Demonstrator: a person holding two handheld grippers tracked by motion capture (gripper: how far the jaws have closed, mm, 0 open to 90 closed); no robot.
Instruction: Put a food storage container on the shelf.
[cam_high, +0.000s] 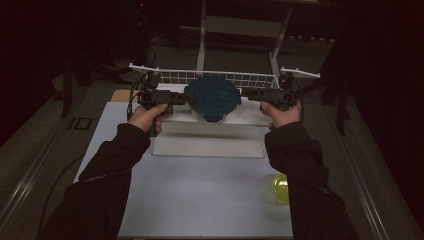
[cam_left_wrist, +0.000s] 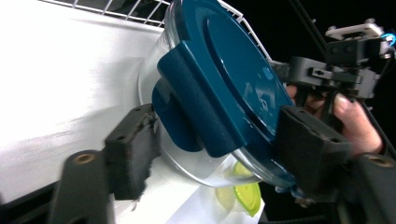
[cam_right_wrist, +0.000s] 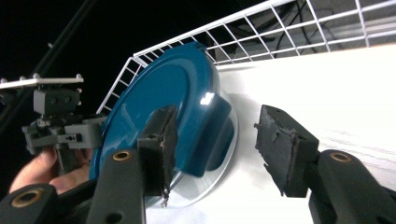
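Observation:
A round glass container with a dark teal clip-on lid stands on a white raised board in front of a wire basket. My left gripper is at the lid's left edge. In the left gripper view it is open, its pads straddling a lid clip flap. My right gripper is at the lid's right edge. In the right gripper view it is open around the opposite flap, with a clear gap to the right-hand pad.
A white wire basket runs along the back of the board. A yellow-green lid or bowl lies on the pale table near the front right, beside my right sleeve. The surroundings are dark.

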